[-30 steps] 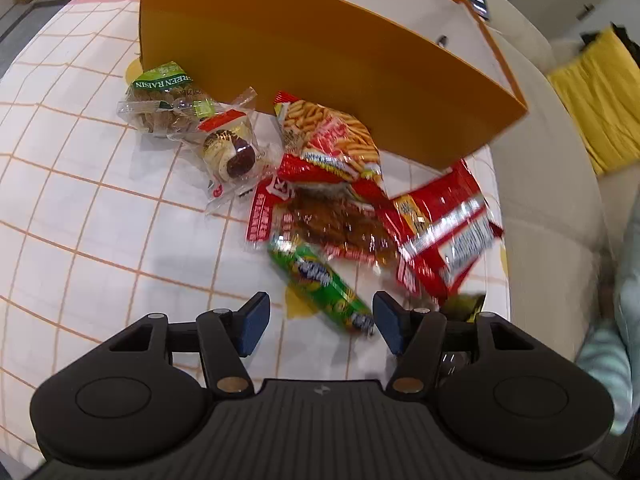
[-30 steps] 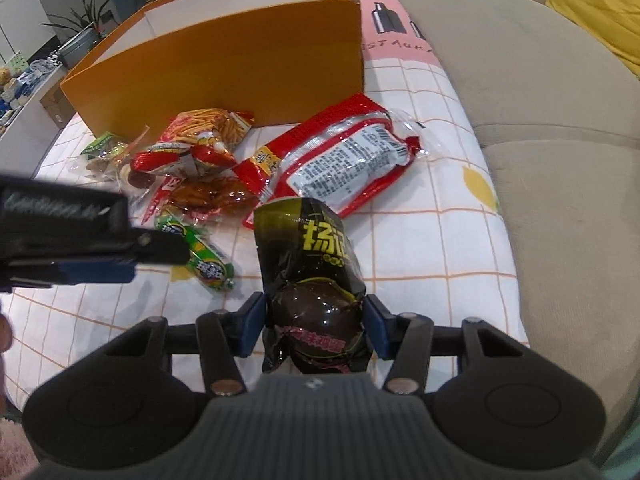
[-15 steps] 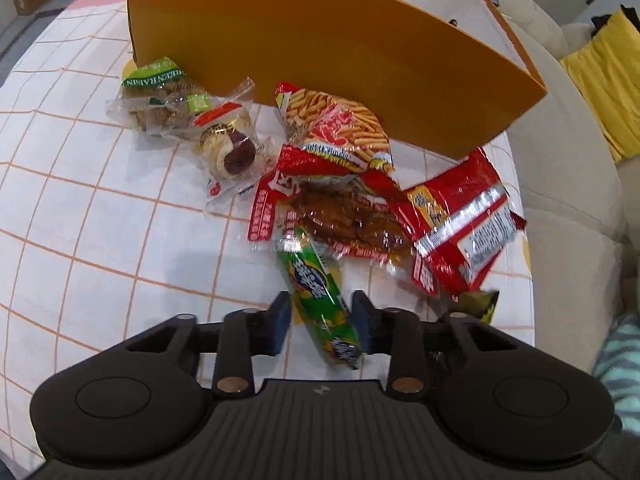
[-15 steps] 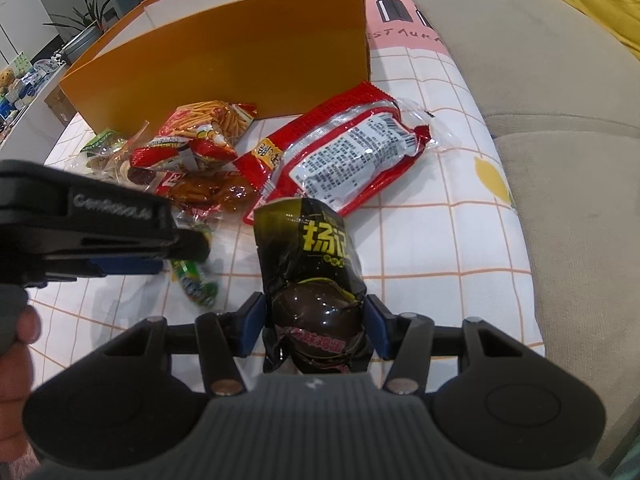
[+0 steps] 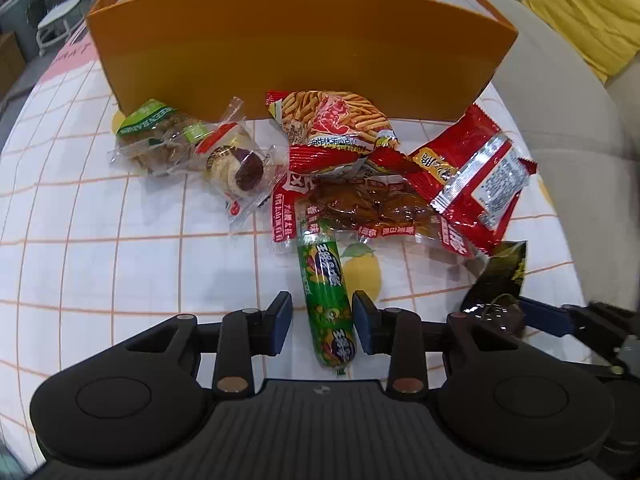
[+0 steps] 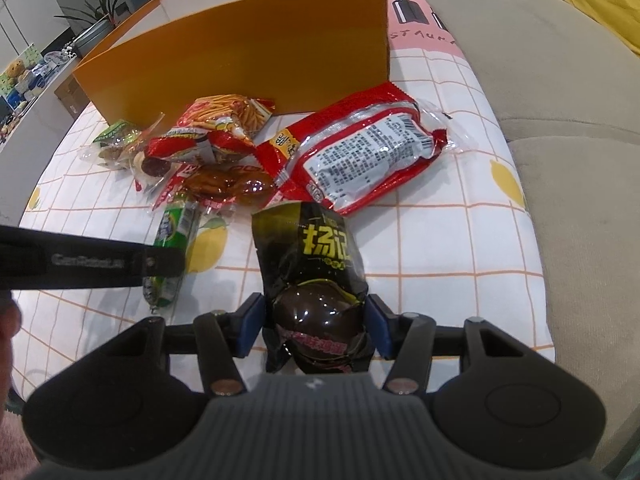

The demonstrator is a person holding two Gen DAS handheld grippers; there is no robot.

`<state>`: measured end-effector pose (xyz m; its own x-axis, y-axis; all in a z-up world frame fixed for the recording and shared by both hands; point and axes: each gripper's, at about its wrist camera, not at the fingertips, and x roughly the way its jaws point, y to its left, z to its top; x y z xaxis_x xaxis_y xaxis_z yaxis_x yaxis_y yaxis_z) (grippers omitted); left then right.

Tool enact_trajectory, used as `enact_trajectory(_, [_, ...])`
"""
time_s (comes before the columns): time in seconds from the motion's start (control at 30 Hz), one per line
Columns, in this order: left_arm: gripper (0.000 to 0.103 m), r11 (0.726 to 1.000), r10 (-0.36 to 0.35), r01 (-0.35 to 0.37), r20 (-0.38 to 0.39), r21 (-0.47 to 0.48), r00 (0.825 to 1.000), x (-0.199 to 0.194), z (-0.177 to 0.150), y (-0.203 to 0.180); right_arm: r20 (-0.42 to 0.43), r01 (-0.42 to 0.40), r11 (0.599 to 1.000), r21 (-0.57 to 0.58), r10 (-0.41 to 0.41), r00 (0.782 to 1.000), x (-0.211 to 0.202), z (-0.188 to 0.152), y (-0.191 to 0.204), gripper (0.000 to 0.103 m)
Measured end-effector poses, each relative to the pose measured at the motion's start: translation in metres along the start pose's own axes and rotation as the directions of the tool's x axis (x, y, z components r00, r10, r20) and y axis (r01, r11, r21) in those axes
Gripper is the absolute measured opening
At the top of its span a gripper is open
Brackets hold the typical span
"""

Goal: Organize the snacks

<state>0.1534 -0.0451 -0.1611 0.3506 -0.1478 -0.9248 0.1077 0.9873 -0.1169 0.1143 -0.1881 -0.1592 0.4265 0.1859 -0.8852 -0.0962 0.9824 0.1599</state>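
Sausage (image 5: 326, 304), green wrapper, lies on the checked cloth (image 5: 120, 264) between the left gripper (image 5: 322, 326) pads w/ gaps both sides, so released; only the right wrist view shows the right gripper (image 6: 316, 328) clenched on the black egg pouch (image 6: 316, 276). Cloth's right edge drops to the beige sofa (image 6: 560, 92); bare cloth lies left of the pile. Orange box (image 5: 296, 44) stands behind the snacks; its inside isn't visible.

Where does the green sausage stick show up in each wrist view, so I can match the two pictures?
Left wrist: green sausage stick lower centre, between the left claw fingers.
Right wrist: green sausage stick at left, partly behind the left claw's finger.
Shared landmark: orange box behind the snacks.
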Motion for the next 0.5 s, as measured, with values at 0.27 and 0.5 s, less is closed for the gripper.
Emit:
enact_trajectory(0.27, [0.032, 0.998, 0.018, -0.022, 0.059, 0.063, 0.998, 0.002, 0.0, -0.006, 0.004, -0.004, 1.0, -0.03, 0.004, 1.0, 0.001, 0.001, 0.004, 0.054])
enact_trajectory(0.5, [0.025, 0.998, -0.033, 0.03, 0.058, 0.059, 0.998, -0.004, -0.009, 0.002, -0.003, -0.01, 1.0, -0.016, 0.01, 1.0, -0.001, 0.001, 0.001, 0.051])
